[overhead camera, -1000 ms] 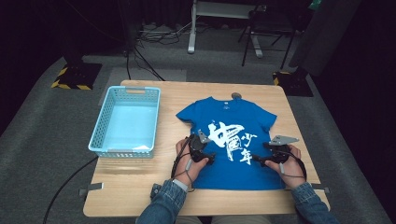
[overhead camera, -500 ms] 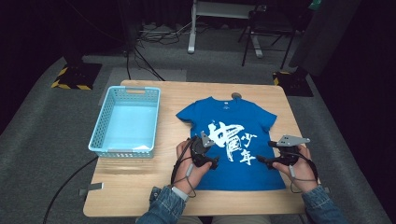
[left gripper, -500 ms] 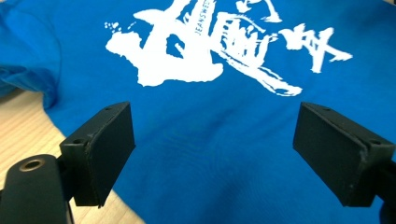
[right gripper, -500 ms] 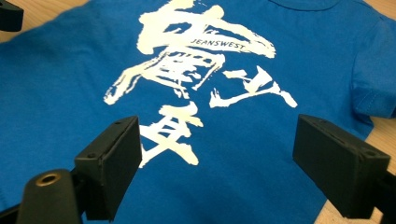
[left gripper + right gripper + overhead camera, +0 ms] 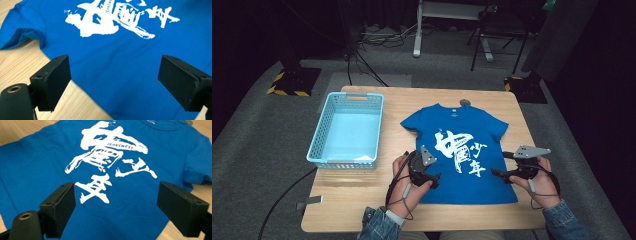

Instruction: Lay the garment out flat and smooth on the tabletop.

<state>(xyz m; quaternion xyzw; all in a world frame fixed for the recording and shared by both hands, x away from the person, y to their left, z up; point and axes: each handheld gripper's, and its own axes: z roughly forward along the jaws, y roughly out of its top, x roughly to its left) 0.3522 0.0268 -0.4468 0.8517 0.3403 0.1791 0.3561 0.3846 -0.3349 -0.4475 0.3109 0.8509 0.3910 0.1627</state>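
the blue t-shirt [image 5: 458, 150] lies flat and face up on the wooden worktop [image 5: 362, 200], with its collar to the far side and its hem near the person, and the light blue basket [image 5: 346, 131] stands just beside it on the left, empty as far as i can see. the left gripper [image 5: 435, 179] hangs over the left lower part of the shirt, near its side edge, and the right gripper [image 5: 499, 173] hangs over the right lower part; both have their jaws wide apart and nothing is between them. the step in hand seems to be to take the shirt at its two lower sides, maybe for folding. to do it well, each gripper should come down low on the edge and pinch only a small bit of cloth, both at the same height, so that the shirt lifts evenly and does not twist. the cloth is thin, soft cotton that wrinkles easily, as the curled left sleeve [image 5: 23, 35] shows. the white brush letters [image 5: 110, 157] look like a flat print. the basket is hard plastic with a grid of holes in its walls.
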